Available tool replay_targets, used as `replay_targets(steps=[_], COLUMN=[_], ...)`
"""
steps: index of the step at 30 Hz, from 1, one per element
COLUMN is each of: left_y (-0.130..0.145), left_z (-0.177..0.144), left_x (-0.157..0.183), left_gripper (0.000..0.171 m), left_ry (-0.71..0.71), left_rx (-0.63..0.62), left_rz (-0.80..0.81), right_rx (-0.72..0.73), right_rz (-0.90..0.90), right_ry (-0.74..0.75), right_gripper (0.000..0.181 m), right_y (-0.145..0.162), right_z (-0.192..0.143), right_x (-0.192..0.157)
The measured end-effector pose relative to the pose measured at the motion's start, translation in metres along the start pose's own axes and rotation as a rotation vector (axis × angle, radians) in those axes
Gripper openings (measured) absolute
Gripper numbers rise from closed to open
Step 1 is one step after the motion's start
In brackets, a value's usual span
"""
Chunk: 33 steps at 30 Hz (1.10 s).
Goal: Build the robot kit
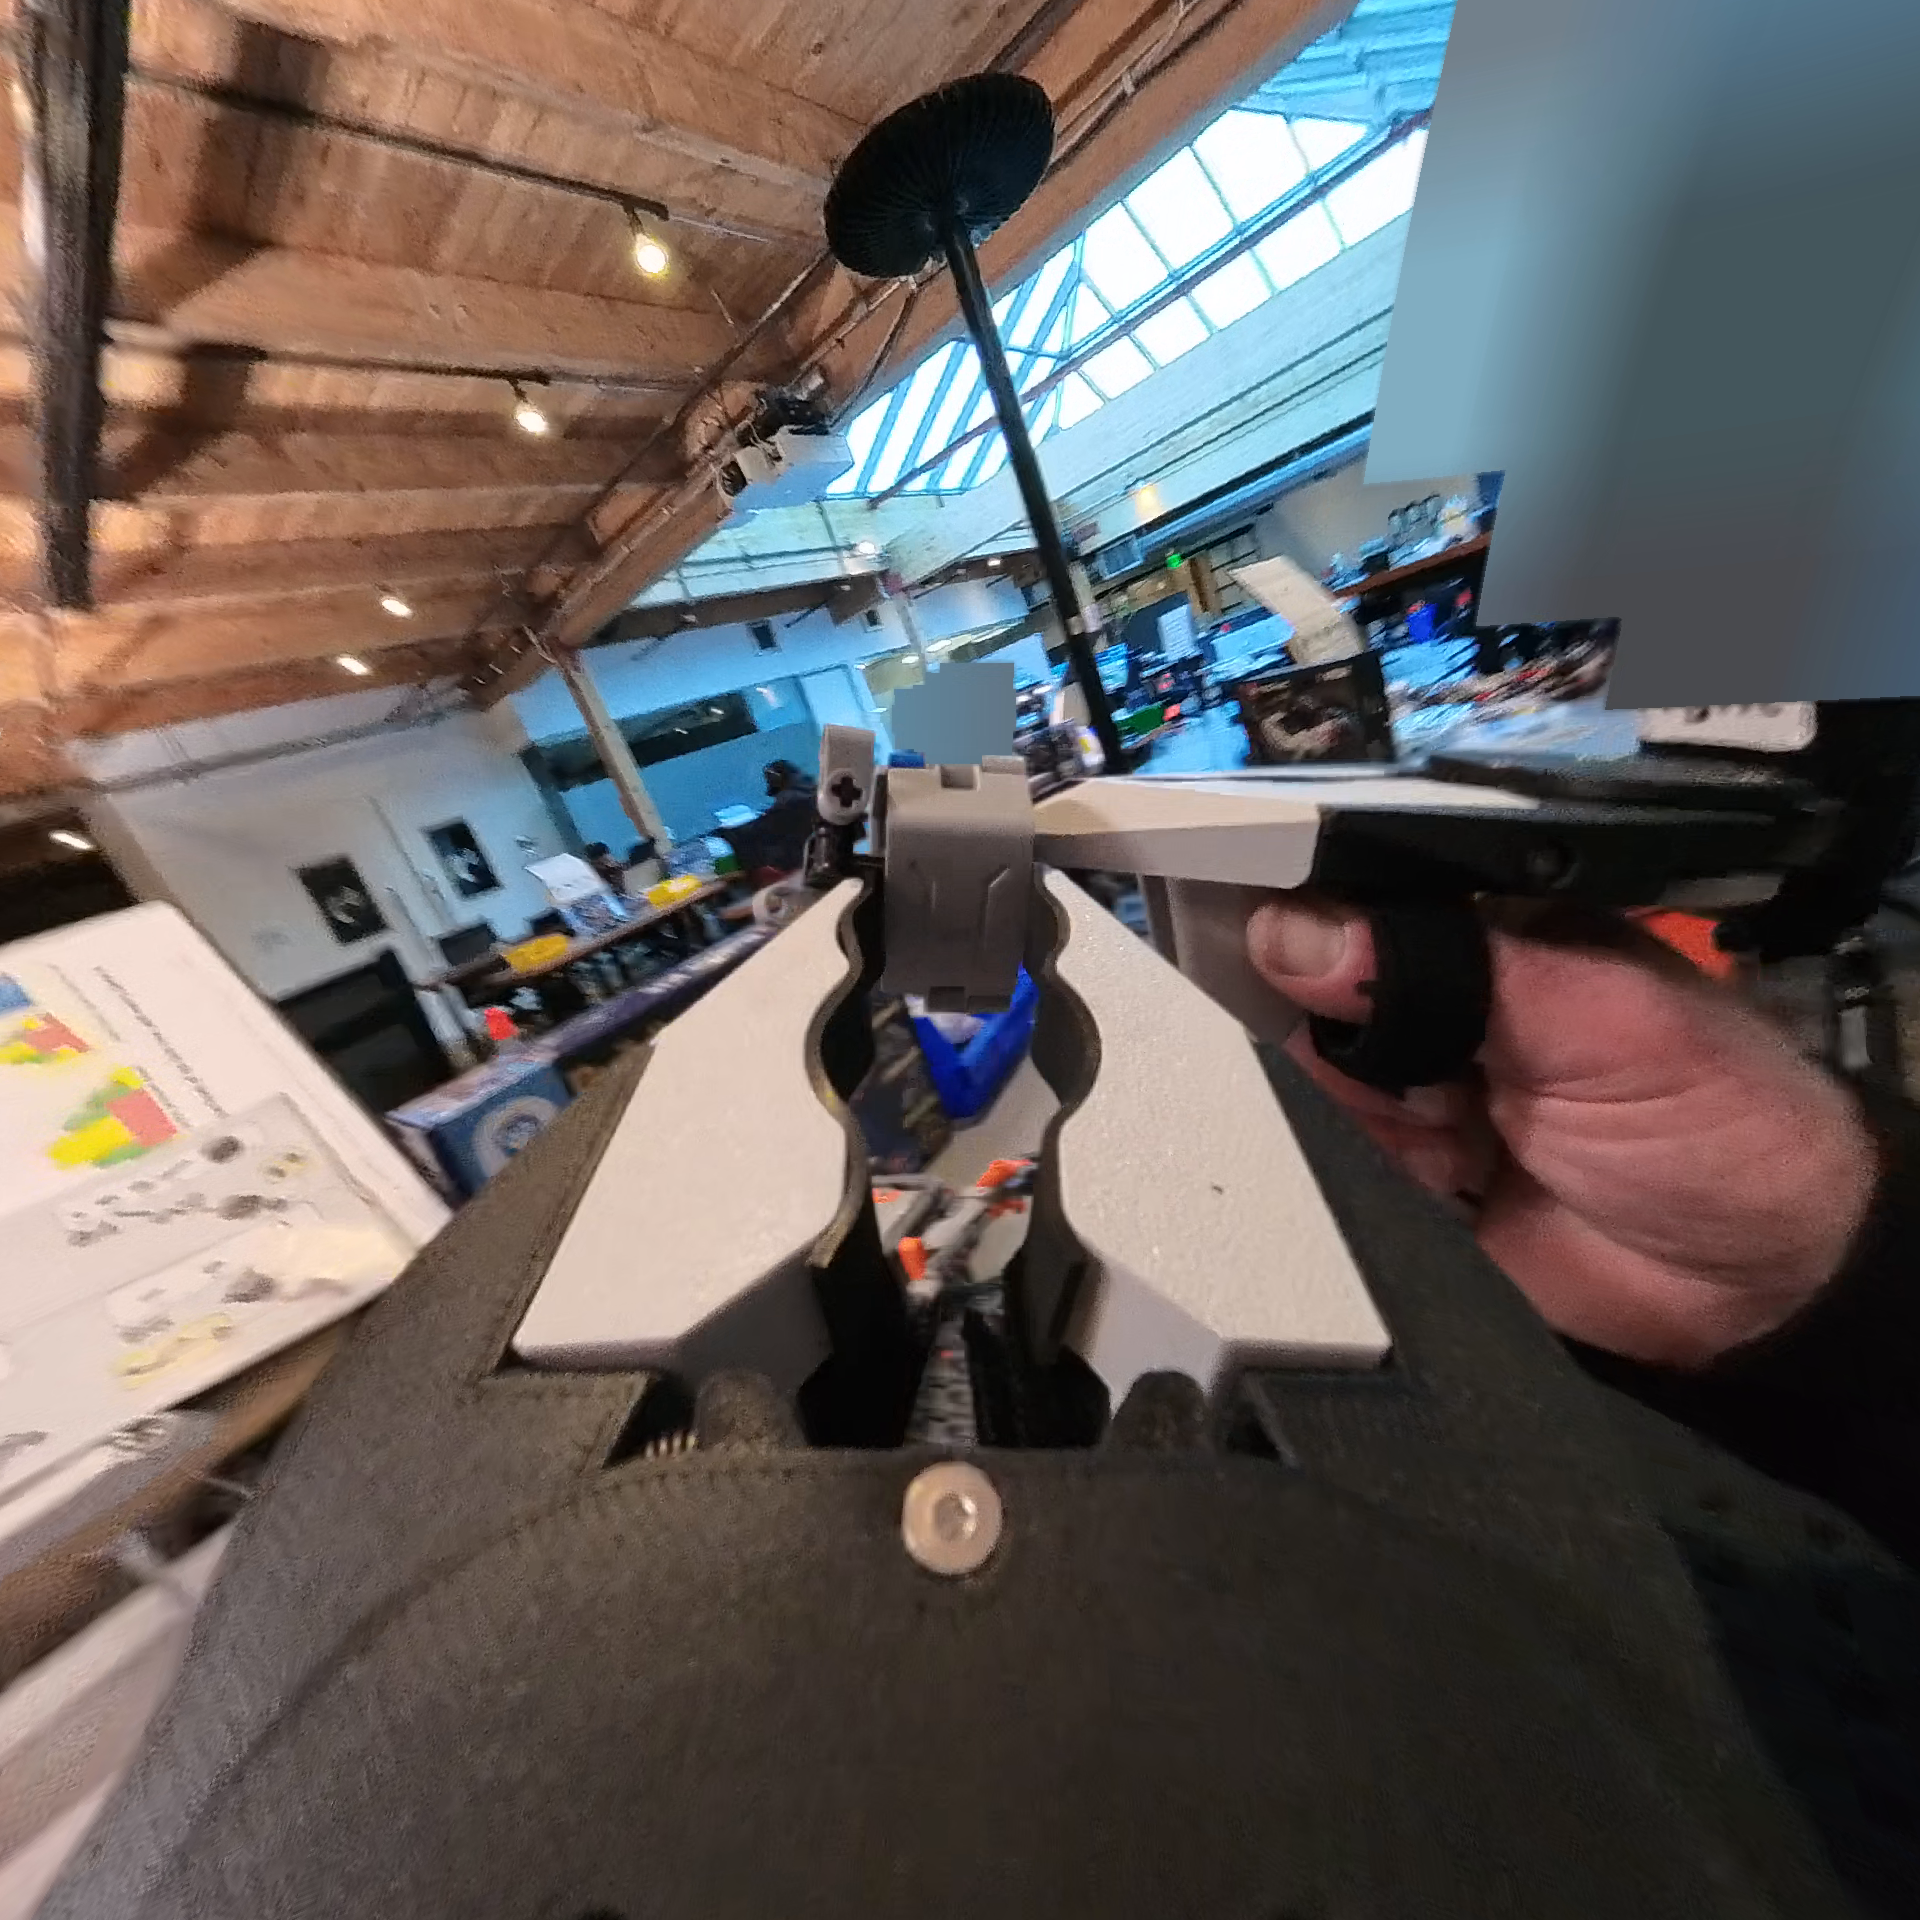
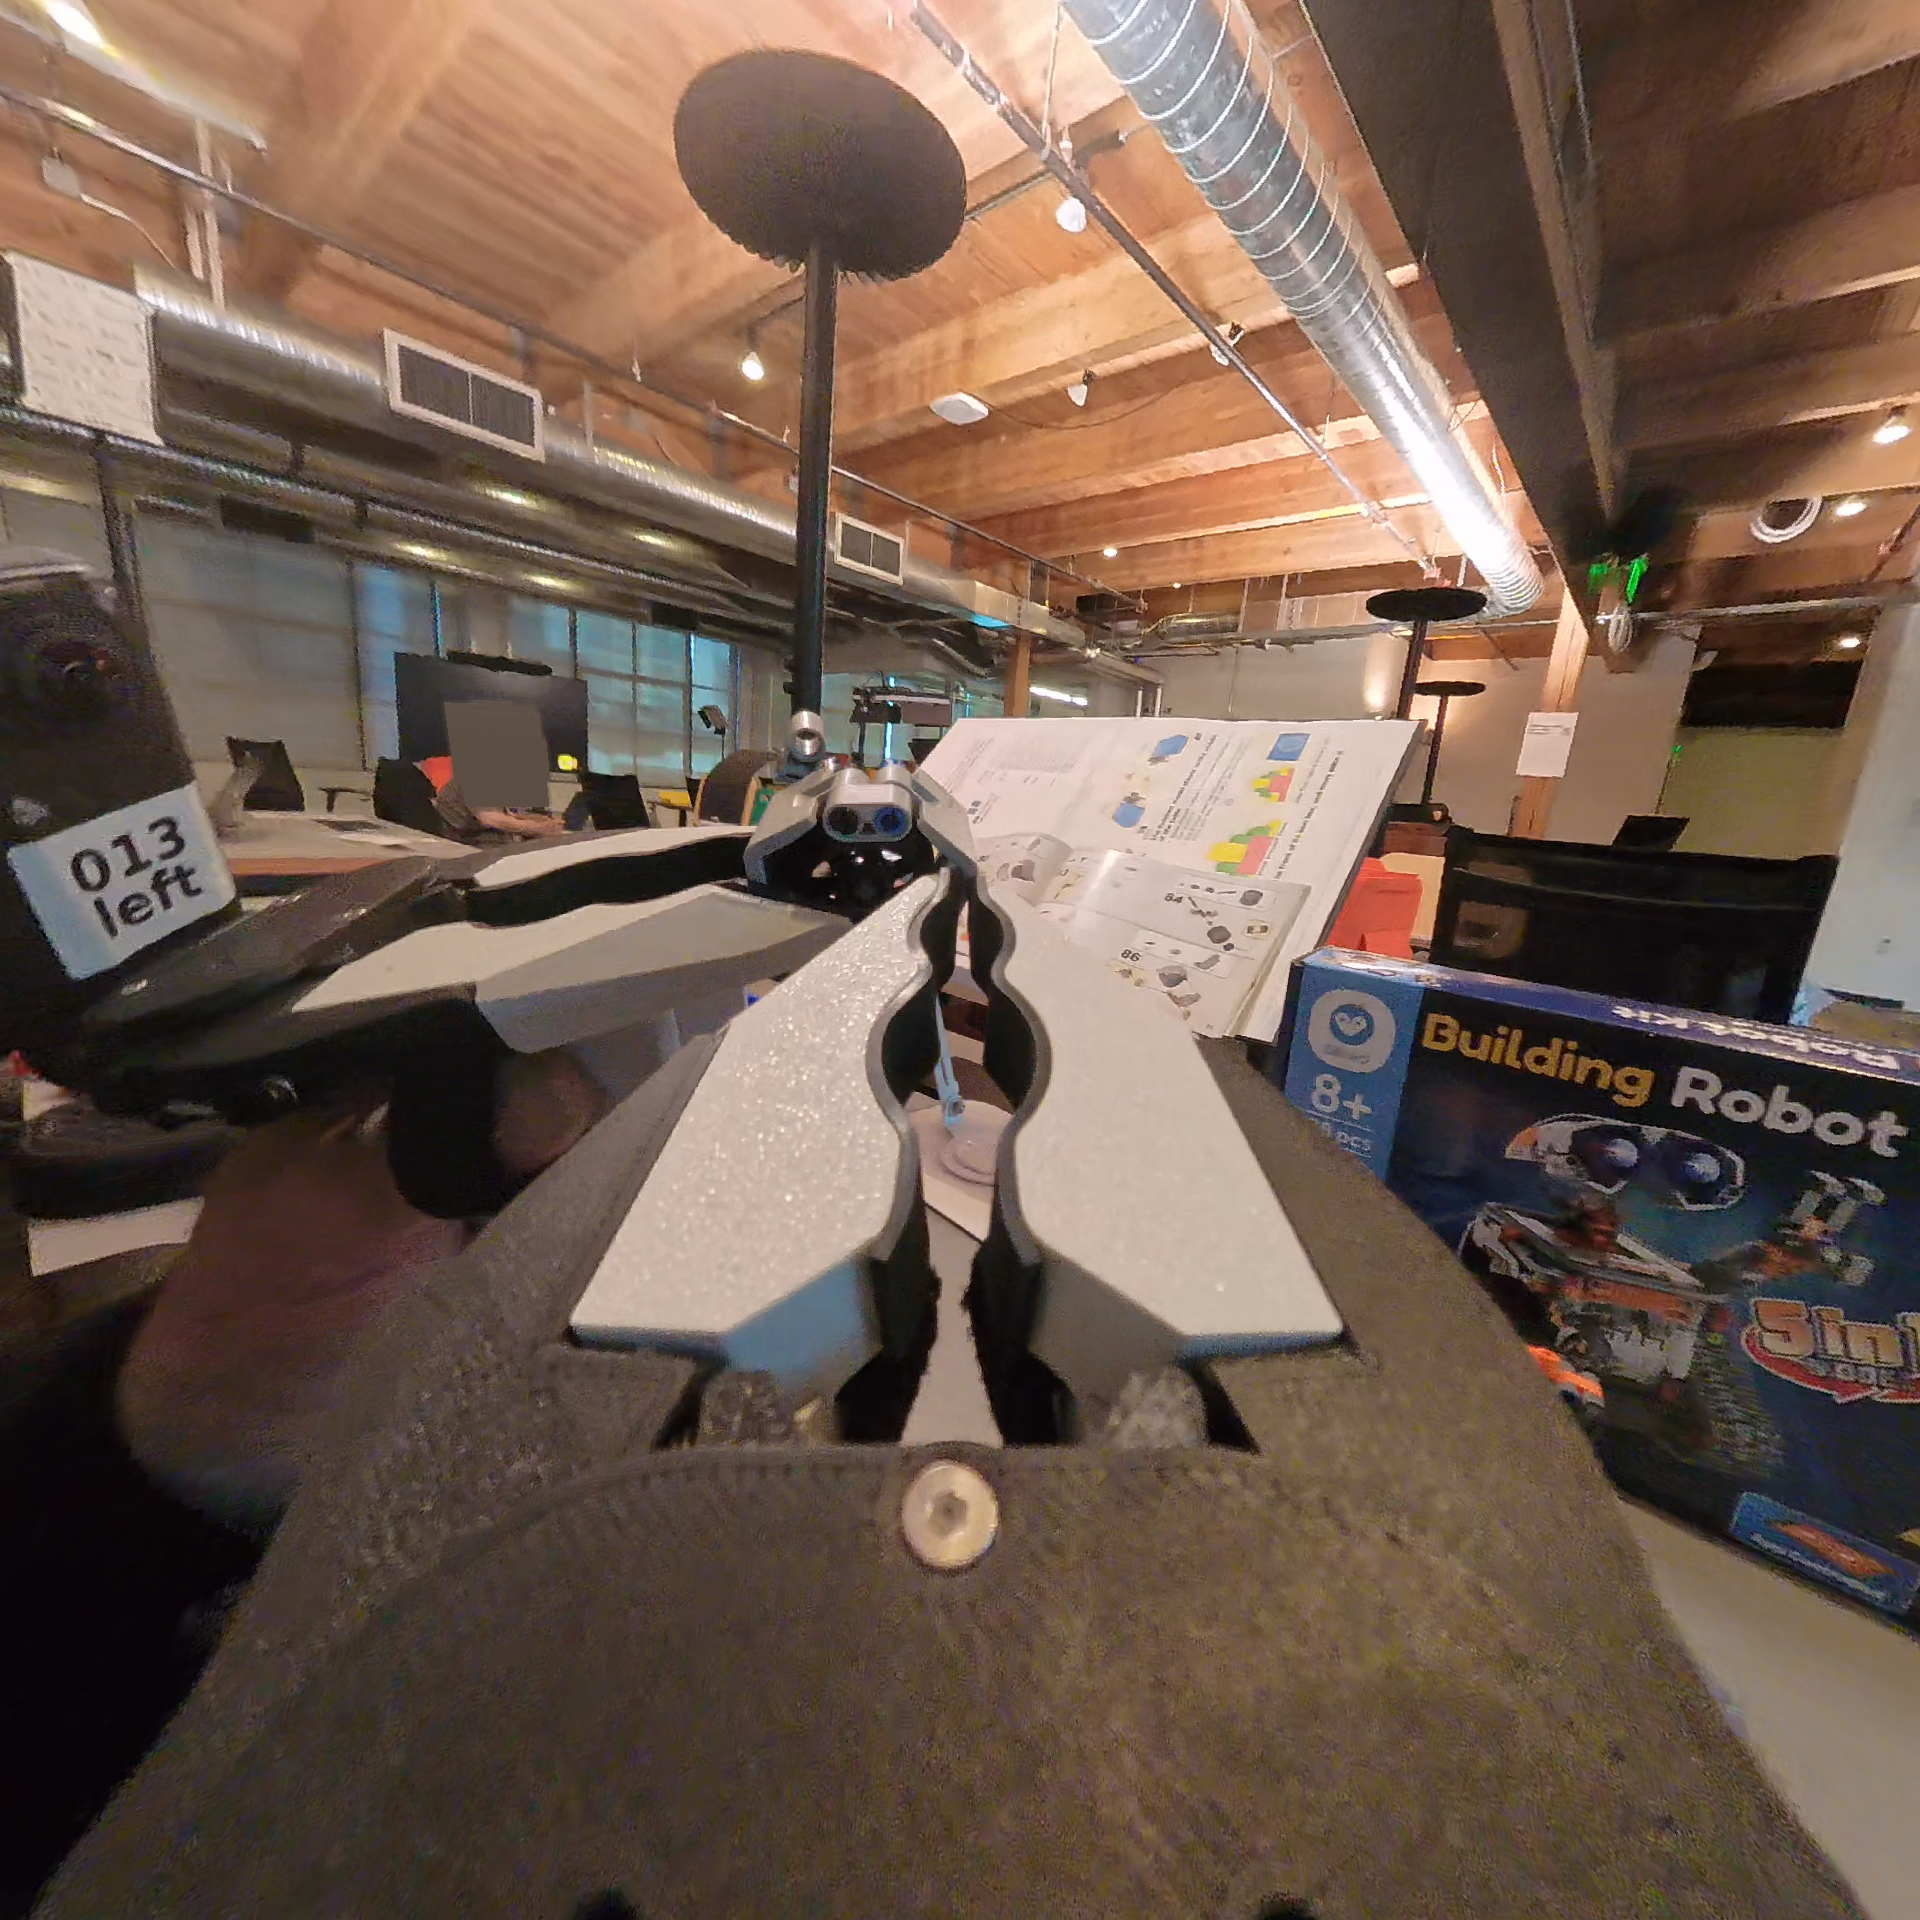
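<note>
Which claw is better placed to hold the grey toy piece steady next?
Left. The left claw has the grey toy piece squarely between its fingers. The right claw, its tips closed, only reaches the piece's edge from the side.

Crowded at the fingertips: grey brick assembly (image 1: 954, 914) wedged between left gripper (image 1: 951, 925) and right gripper (image 2: 961, 904). Blocked to the right by propped instruction booklet (image 2: 1164, 831) and blue kit box (image 2: 1621, 1226). Open overhead.
</note>
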State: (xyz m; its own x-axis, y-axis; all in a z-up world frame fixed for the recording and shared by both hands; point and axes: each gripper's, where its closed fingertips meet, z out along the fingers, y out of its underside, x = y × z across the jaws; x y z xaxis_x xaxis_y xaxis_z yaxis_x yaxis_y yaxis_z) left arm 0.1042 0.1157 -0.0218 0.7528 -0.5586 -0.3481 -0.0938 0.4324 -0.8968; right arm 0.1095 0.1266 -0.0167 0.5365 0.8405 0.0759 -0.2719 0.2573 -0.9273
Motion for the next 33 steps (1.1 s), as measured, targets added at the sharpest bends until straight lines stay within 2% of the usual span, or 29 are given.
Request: replay_targets(steps=[5, 10, 20, 25, 33], left_y=[0.005, 0.007, 0.008, 0.009, 0.018], left_z=[0.0, 0.001, 0.0, 0.0, 0.002], left_x=[-0.001, -0.001, 0.001, 0.003, 0.003], left_gripper=[0.024, 0.024, 0.024, 0.024, 0.024], left_ry=[0.032, 0.095, 0.24, 0.315, 0.42], left_rx=[0.0, 0.022, 0.071, 0.093, 0.115], left_rz=[-0.086, -0.267, -0.487, -0.572, -0.712], right_rx=[-0.044, -0.054, -0.029, -0.018, -0.004], right_rz=[-0.113, -0.178, -0.207, -0.177, -0.017], right_ry=[0.051, 0.061, 0.024, 0.001, -0.086], right_gripper=[0.0, 0.0, 0.0, 0.0, 0.0], right_y=[0.004, 0.006, 0.005, 0.005, 0.007], right_z=[0.002, 0.003, 0.001, -0.001, 0.0], right_x=[0.003, 0.005, 0.004, 0.004, 0.005])
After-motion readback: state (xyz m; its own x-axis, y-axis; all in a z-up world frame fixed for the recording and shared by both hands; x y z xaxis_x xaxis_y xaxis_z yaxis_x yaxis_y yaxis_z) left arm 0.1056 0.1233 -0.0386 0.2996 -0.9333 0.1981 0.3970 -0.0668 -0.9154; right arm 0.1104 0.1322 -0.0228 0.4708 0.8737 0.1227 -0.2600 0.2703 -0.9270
